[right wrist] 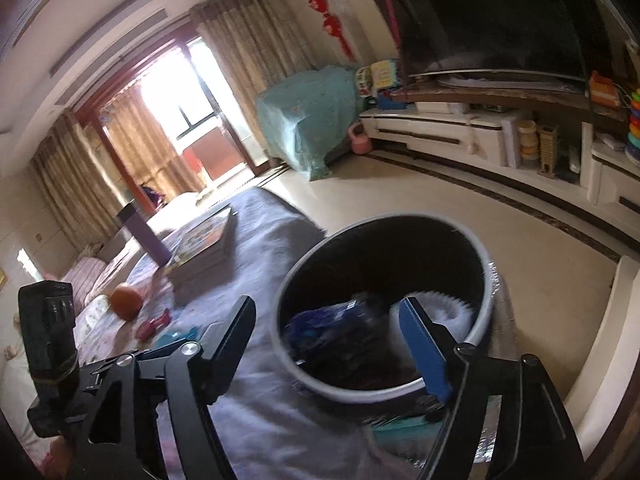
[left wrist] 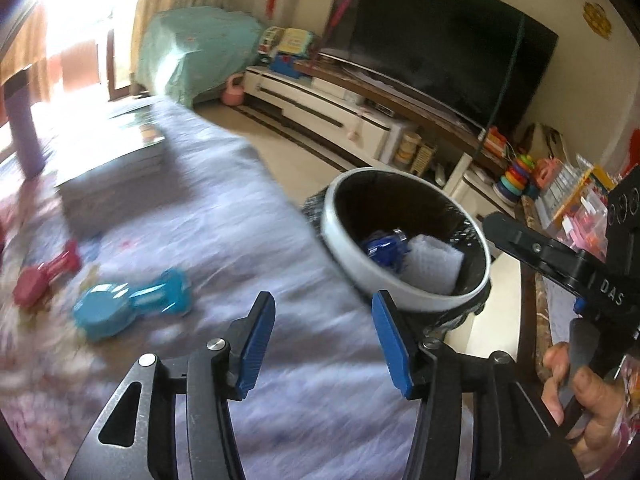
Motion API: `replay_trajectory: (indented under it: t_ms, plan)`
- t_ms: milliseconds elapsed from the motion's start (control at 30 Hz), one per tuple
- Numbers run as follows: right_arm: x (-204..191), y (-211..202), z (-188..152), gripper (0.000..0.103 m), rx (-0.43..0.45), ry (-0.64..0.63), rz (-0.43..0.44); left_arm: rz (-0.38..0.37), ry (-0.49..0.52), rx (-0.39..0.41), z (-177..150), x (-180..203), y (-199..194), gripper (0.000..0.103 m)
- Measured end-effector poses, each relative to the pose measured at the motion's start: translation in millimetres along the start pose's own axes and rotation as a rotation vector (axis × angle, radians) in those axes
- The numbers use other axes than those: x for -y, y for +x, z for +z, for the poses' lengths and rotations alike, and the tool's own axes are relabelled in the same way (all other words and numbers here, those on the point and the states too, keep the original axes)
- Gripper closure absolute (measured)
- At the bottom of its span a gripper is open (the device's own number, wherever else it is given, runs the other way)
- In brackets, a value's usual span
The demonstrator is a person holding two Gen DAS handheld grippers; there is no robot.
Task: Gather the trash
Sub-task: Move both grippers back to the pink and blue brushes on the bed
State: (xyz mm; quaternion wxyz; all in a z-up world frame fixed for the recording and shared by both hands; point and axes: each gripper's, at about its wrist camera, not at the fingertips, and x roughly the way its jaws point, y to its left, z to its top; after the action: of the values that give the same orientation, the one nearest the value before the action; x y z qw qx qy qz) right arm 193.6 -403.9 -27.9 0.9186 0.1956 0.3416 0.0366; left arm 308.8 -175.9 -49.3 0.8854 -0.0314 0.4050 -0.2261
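A white-rimmed trash bin [left wrist: 404, 294] with a black liner stands at the table's right edge. It holds a blue wrapper [left wrist: 384, 249] and a white crumpled piece [left wrist: 434, 266]. My left gripper [left wrist: 322, 342] is open and empty, above the cloth just left of the bin. My right gripper [right wrist: 332, 340] is open and empty, hovering over the bin [right wrist: 384, 390]; the blue wrapper [right wrist: 332, 328] and white piece [right wrist: 440, 312] lie below it. The right gripper's body also shows in the left wrist view [left wrist: 560, 264].
A lilac cloth [left wrist: 240, 208] covers the table. On it lie a blue dumbbell [left wrist: 128, 304], a pink dumbbell [left wrist: 44, 276], a book stack [left wrist: 116, 168], a purple bottle [left wrist: 22, 128] and an orange [right wrist: 126, 302]. A TV cabinet [left wrist: 340, 116] stands across the floor.
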Motion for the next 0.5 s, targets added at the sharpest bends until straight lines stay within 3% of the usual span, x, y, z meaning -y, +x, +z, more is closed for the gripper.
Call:
replay_trajectory:
  t_ms: [500]
  plan:
    - [-86,26,-48,0.021,-0.113,-0.123,0.138,0.097,-0.153,0.033,-63,-74,-79,0.051]
